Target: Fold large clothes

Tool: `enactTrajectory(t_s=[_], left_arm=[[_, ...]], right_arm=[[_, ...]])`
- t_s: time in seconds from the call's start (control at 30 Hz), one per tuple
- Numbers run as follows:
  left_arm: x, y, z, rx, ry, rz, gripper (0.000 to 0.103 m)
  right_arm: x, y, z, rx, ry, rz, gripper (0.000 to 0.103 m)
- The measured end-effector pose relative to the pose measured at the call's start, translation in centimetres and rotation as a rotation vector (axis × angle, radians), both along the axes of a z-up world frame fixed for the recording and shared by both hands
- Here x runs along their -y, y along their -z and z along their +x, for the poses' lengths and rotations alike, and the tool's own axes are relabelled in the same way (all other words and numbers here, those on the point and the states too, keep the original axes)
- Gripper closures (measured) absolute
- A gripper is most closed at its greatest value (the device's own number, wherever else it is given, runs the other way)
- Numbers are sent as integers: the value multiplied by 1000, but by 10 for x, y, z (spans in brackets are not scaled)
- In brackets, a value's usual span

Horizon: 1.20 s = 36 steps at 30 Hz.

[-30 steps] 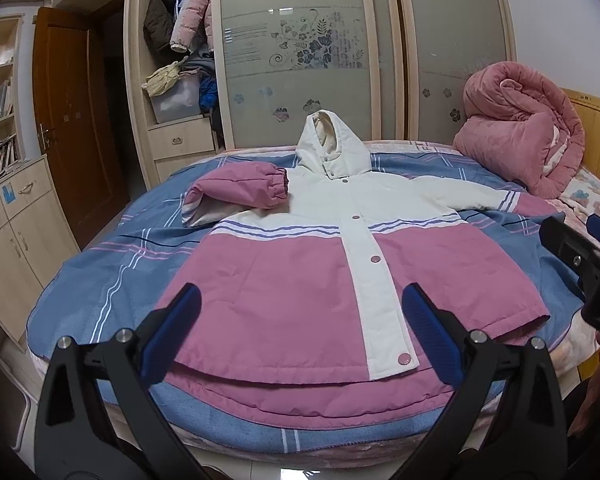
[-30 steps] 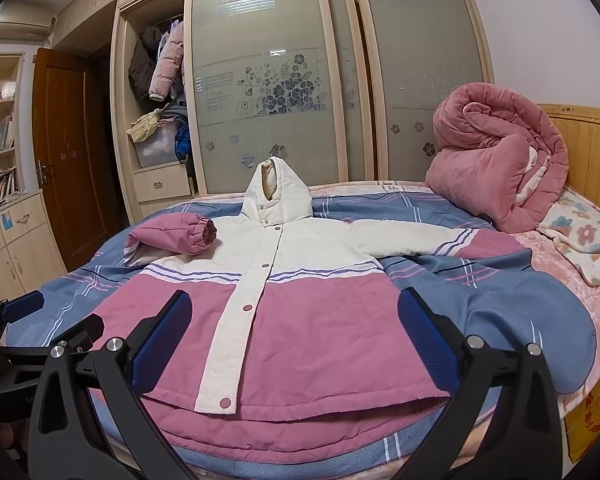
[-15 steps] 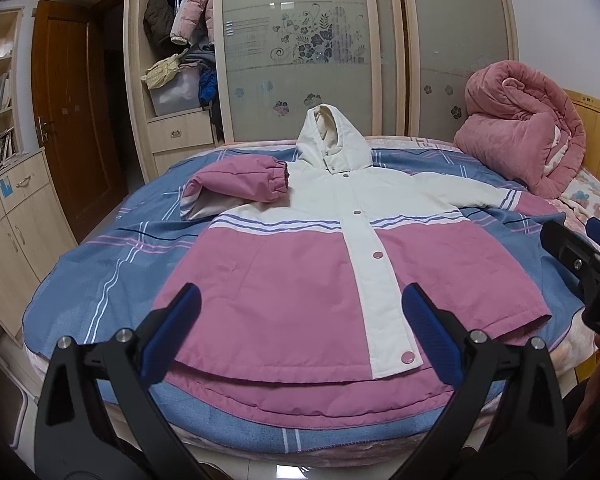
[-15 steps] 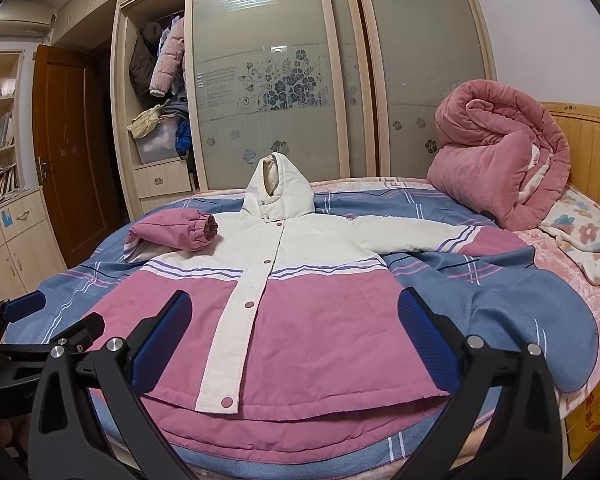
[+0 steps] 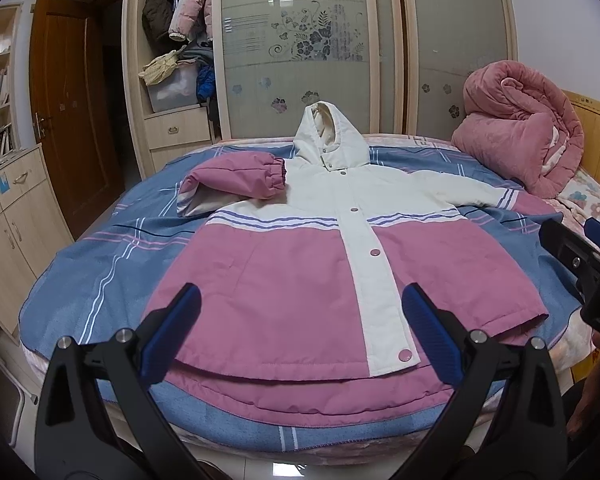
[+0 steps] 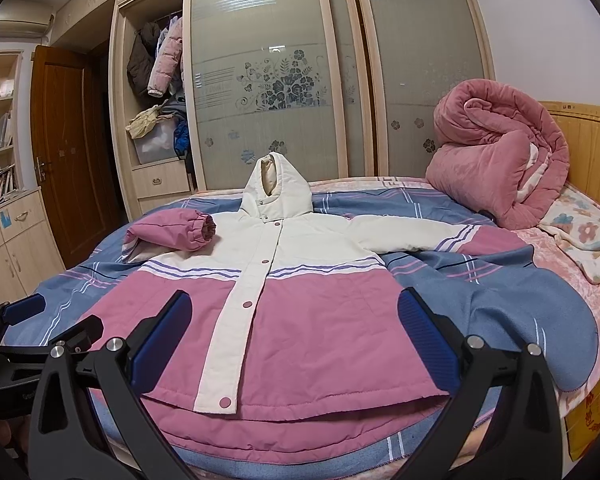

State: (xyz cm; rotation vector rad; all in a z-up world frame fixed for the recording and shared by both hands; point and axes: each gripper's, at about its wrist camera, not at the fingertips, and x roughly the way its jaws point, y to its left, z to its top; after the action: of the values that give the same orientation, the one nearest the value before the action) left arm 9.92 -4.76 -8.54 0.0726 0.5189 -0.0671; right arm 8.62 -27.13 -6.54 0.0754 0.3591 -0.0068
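Note:
A pink and white hooded jacket (image 5: 300,272) lies front up on the bed, hood toward the wardrobe; it also shows in the right wrist view (image 6: 292,300). Its left sleeve (image 5: 236,178) is folded in over the shoulder, and the other sleeve (image 6: 432,236) lies stretched out to the right. My left gripper (image 5: 300,332) is open and empty, just short of the jacket's hem. My right gripper (image 6: 292,336) is open and empty over the hem. Each gripper shows at the edge of the other's view.
A blue striped blanket (image 5: 96,256) covers the bed under the jacket. A rolled pink quilt (image 6: 500,160) and a floral pillow (image 6: 580,236) lie at the right by the wooden headboard. A wardrobe (image 5: 300,48) stands behind the bed, cabinets (image 5: 8,216) at left.
Both views have risen and tilted slightly, so the jacket sits a little lower in frame. The jacket has not moved and both grippers stay open.

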Motion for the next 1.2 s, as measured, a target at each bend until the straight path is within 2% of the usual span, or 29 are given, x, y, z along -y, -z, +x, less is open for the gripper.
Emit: enactTrajectory(t_s=[0.9,1.1,1.2], left_arm=[[-2,6,2,-17,5,-15,2],[-7,11,5,-17,13,-43,2],[-10,9,11,2,30,-85,2]], right_arm=[[-2,6,7,-22,3,0,1],[-5,11,13,-34,7,-5,1],[-1,14,18,-36,5,13,1]])
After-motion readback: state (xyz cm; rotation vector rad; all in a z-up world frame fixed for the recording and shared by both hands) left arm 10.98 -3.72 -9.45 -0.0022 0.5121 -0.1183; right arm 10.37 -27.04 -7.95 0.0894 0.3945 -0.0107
